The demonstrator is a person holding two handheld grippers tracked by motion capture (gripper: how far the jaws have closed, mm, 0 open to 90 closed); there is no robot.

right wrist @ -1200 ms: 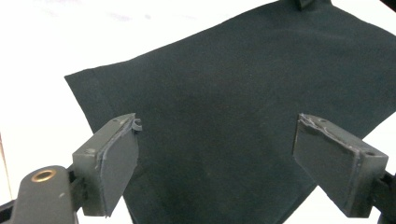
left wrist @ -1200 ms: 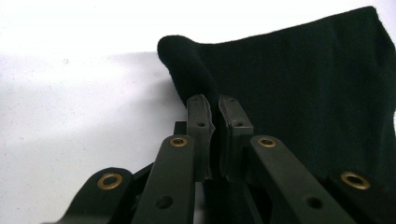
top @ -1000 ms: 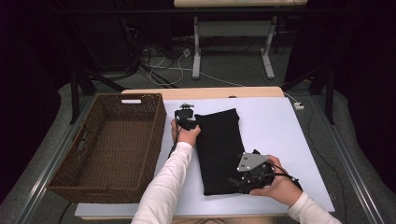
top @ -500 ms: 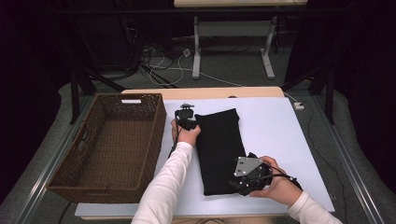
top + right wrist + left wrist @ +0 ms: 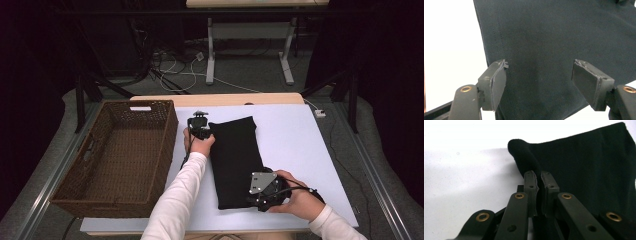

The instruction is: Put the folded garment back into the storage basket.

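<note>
Black cloth (image 5: 236, 162) lies folded lengthwise on the white surface (image 5: 300, 145), just beside the wicker basket (image 5: 117, 157). Left gripper (image 5: 537, 176) is clenched on a raised fold at the cloth's far left corner. Right gripper (image 5: 539, 72) sits over the near end of the cloth, its jaws apart and just now closing, pads (image 5: 499, 82) not pressing on the fabric between them.

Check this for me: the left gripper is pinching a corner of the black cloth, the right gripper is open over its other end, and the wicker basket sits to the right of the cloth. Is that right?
Not quite: the wicker basket sits to the left of the black cloth, as the high view shows. The rest holds: the left gripper pinches a corner of the cloth, and the right gripper is open over its other end, its jaws having just been closing with cloth between them.
</note>
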